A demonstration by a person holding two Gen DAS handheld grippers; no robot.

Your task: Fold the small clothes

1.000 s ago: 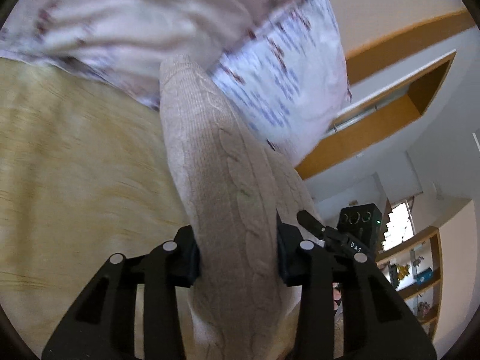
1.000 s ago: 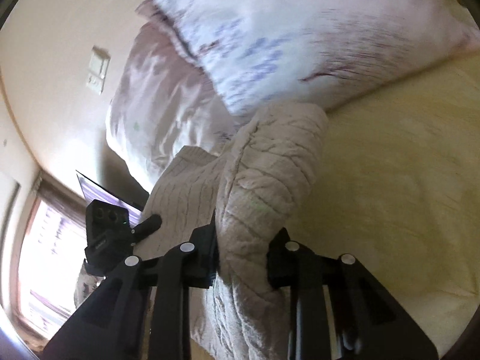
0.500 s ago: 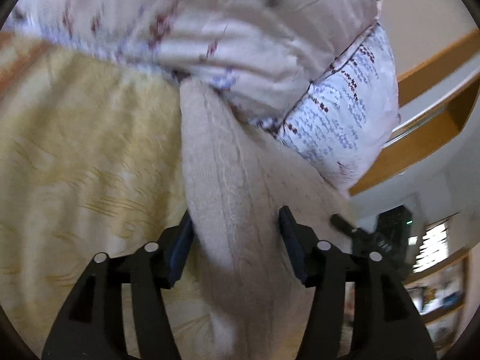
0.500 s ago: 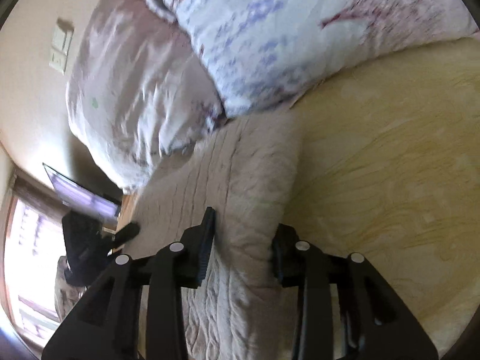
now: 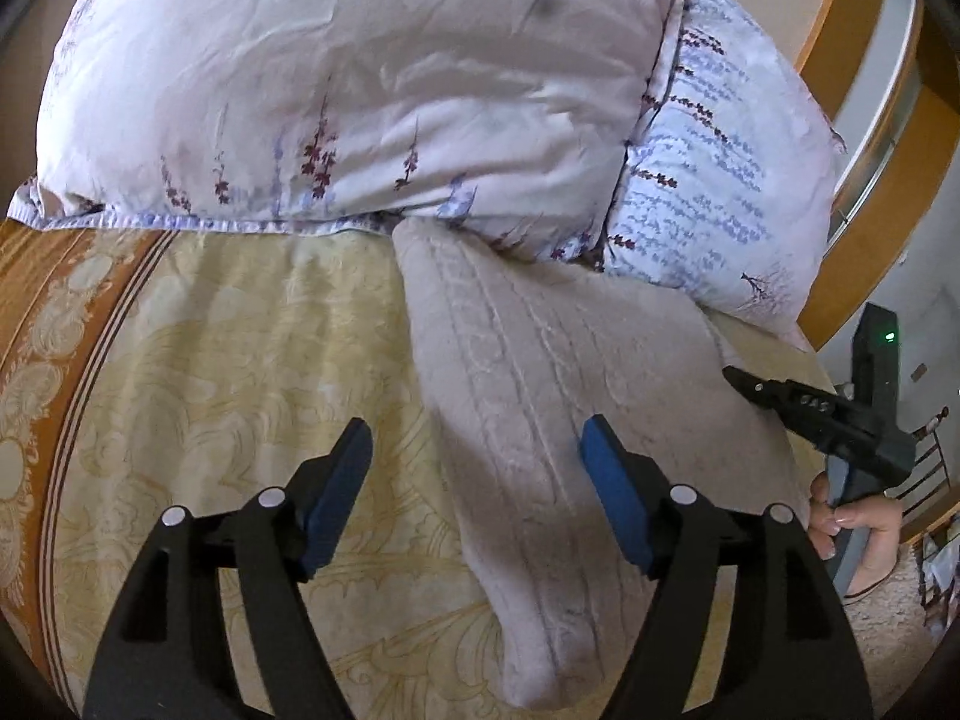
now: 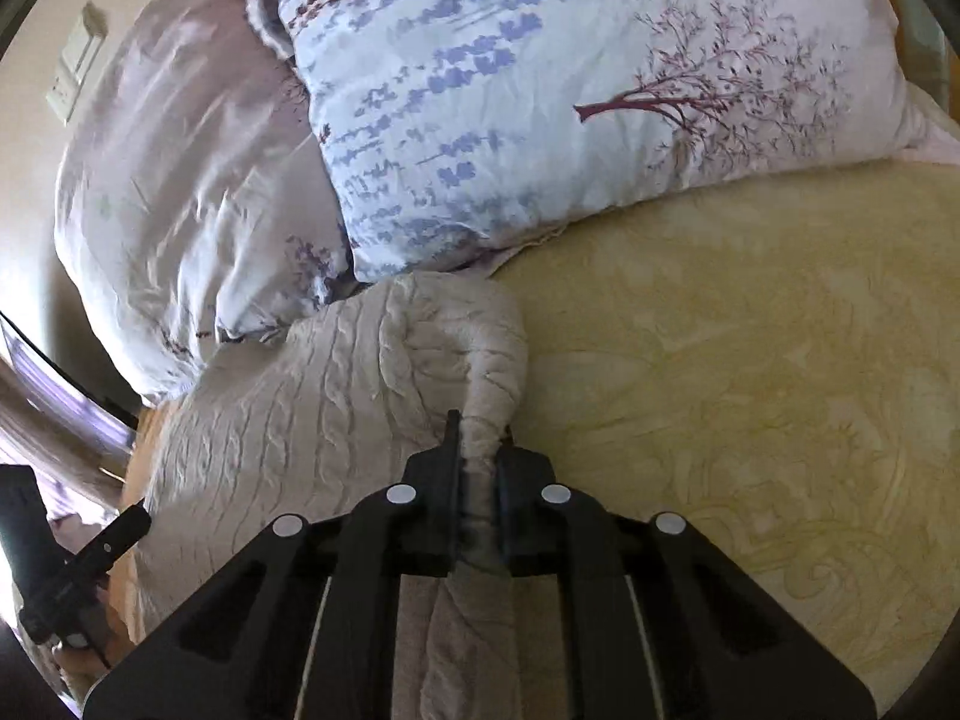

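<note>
Mid-fold on the bed [image 5: 198, 324], my left gripper [image 5: 474, 450] gaped wide over the knit garment [image 5: 540, 372] while my right gripper [image 6: 478, 438] pinched its bunched edge, which I judged needed laying flat next.

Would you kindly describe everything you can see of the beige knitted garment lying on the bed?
The beige cable-knit garment looks like soft, thick wool with raised braided ribs. It lies spread on the yellow patterned bedspread, its far end touching the floral pillows. Its left edge is rolled into a long fold. The left gripper is open, one finger lying over the knit. The right gripper is shut on a bunched, slightly lifted edge.
</note>
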